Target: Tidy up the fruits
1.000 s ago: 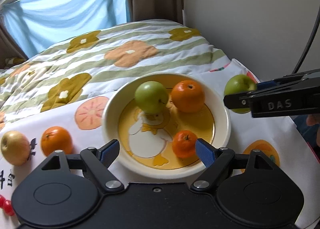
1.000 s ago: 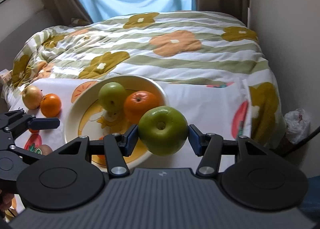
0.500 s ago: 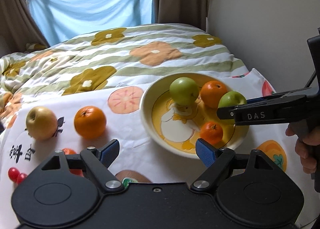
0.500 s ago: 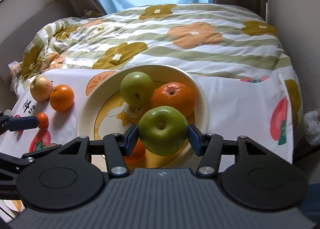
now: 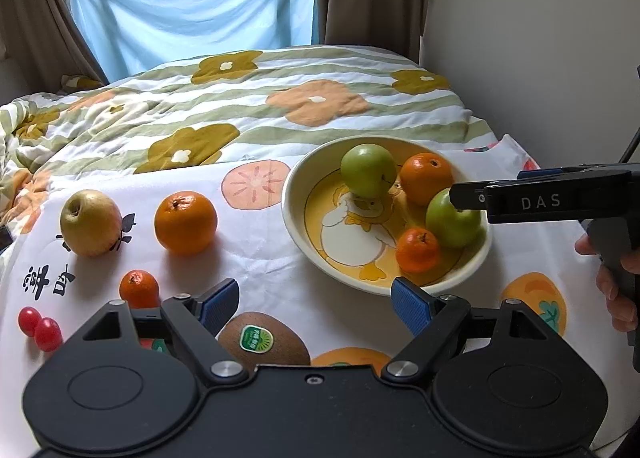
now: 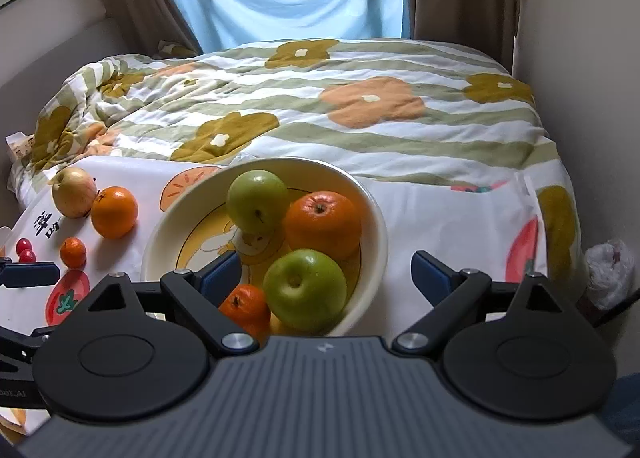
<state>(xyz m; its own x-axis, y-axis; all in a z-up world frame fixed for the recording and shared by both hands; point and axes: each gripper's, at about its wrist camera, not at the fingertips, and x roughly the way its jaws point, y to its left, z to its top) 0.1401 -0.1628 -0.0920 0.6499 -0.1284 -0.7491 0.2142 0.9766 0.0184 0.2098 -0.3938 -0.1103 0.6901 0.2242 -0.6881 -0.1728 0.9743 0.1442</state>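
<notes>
A cream bowl (image 5: 294, 226) (image 6: 376, 226) with a duck picture holds two green apples, a large orange (image 6: 322, 224) and a small mandarin (image 6: 244, 306). The nearer green apple (image 6: 305, 290) (image 5: 452, 220) lies in the bowl, free between the open jaws of my right gripper (image 6: 326, 272). My left gripper (image 5: 316, 304) is open and empty above a kiwi (image 5: 260, 342). On the cloth to the left lie a yellow apple (image 5: 90, 222), an orange (image 5: 185, 222), a small mandarin (image 5: 138, 289) and two cherry tomatoes (image 5: 40, 328).
The fruit-print cloth (image 5: 260, 258) lies on a bed with a striped flowered quilt (image 5: 240, 106). A wall (image 5: 540, 38) stands close on the right. Curtains and a blue-covered window are behind. A white bag (image 6: 610, 274) lies at the right of the bed.
My right gripper has opened and let the green apple go into the bowl. My left gripper has swung left and back, bringing the kiwi and loose fruits into view.
</notes>
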